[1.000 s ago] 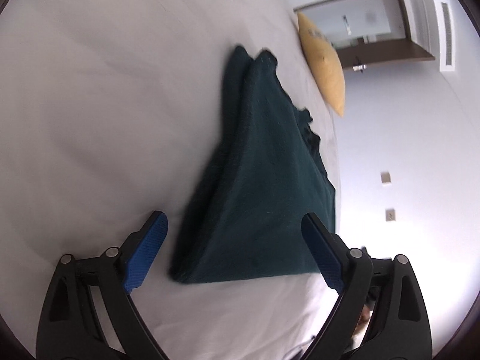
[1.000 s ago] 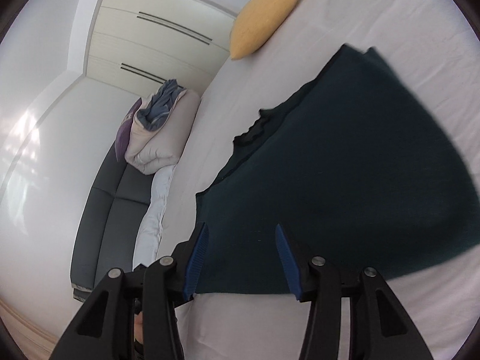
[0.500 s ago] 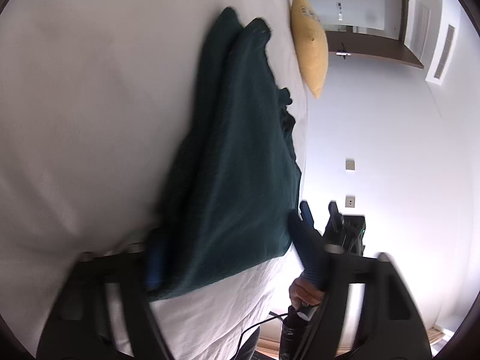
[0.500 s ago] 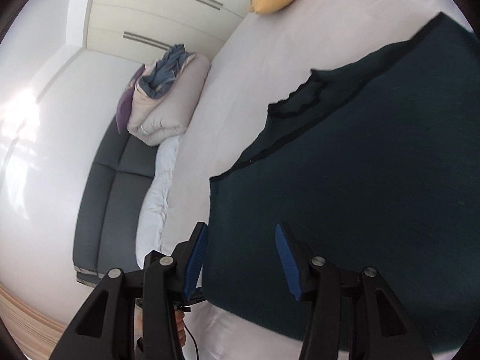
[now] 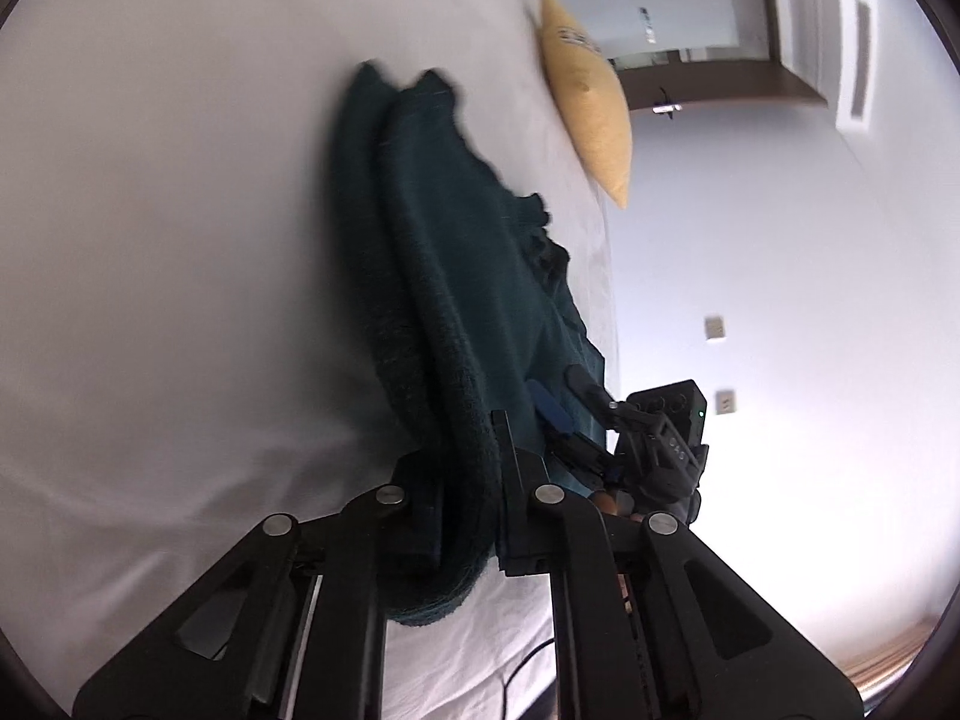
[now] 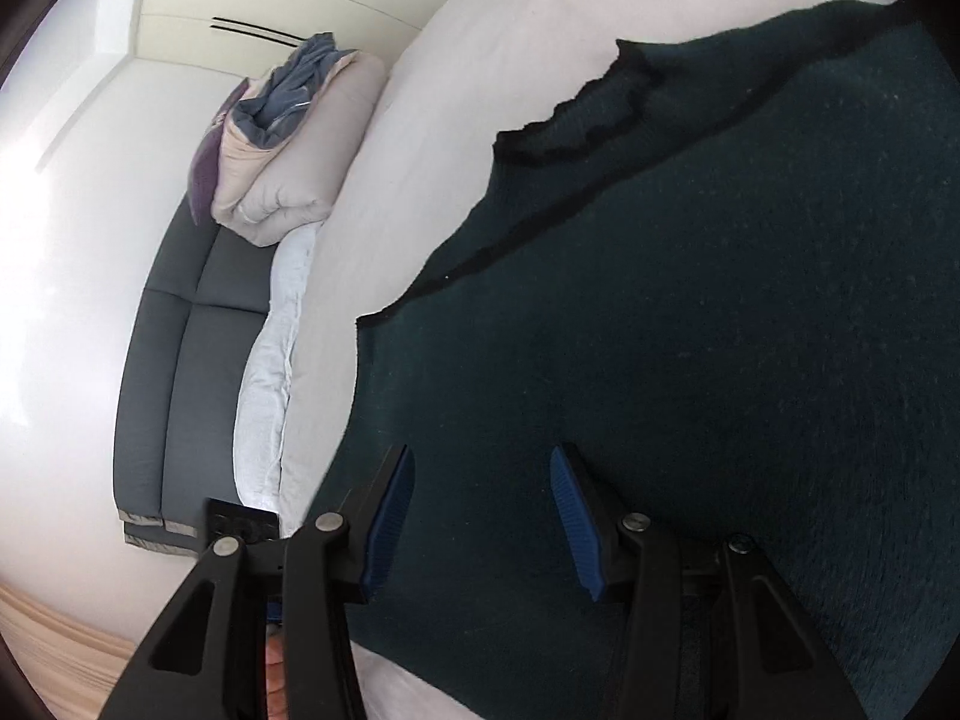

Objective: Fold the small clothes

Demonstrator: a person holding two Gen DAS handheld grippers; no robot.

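A dark green knit sweater (image 5: 456,276) lies on the white bed (image 5: 180,240), running from the lower centre of the left wrist view up toward the yellow pillow (image 5: 591,102) at upper right. The left tongs (image 5: 465,450) have just been closing and now pinch the sweater's near folded edge, cloth bunched between the jaws. In the right wrist view the right tongs (image 6: 480,498) stand partly open over the sweater's (image 6: 690,330) flat lower part, blue pads (image 6: 573,516) apart and gripping nothing. The pillow's print is too blurred to read.
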